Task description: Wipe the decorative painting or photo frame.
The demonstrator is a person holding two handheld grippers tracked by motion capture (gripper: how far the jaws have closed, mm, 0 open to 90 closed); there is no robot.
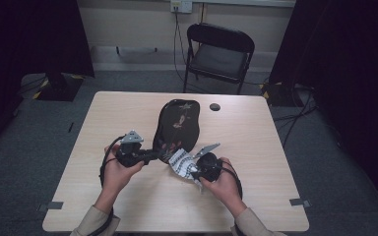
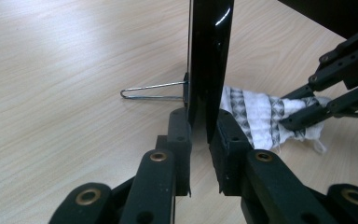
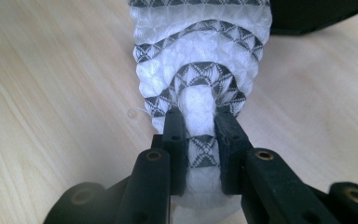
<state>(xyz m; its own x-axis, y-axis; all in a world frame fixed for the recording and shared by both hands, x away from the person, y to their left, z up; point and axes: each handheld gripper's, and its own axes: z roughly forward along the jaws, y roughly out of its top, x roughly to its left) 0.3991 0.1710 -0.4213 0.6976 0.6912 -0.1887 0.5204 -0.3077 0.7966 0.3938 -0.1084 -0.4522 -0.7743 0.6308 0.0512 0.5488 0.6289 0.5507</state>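
Note:
A glossy black lacquer plate (image 1: 177, 125) with a flower pattern stands tilted on the table, propped by a thin wire stand (image 2: 149, 91). My left gripper (image 1: 152, 156) is shut on its near rim; in the left gripper view the plate's edge (image 2: 209, 70) rises between the jaws of this gripper (image 2: 199, 135). A white cloth (image 1: 181, 163) with grey patterned bands lies bunched by the plate's lower edge. My right gripper (image 1: 193, 169) is shut on it, and in the right gripper view the cloth (image 3: 200, 56) bulges out past the pinching gripper (image 3: 199, 122).
The wooden table (image 1: 128, 113) has a small black round cap (image 1: 214, 106) near its far edge. A black folding chair (image 1: 219, 54) stands behind the table. Dark curtains hang at both sides.

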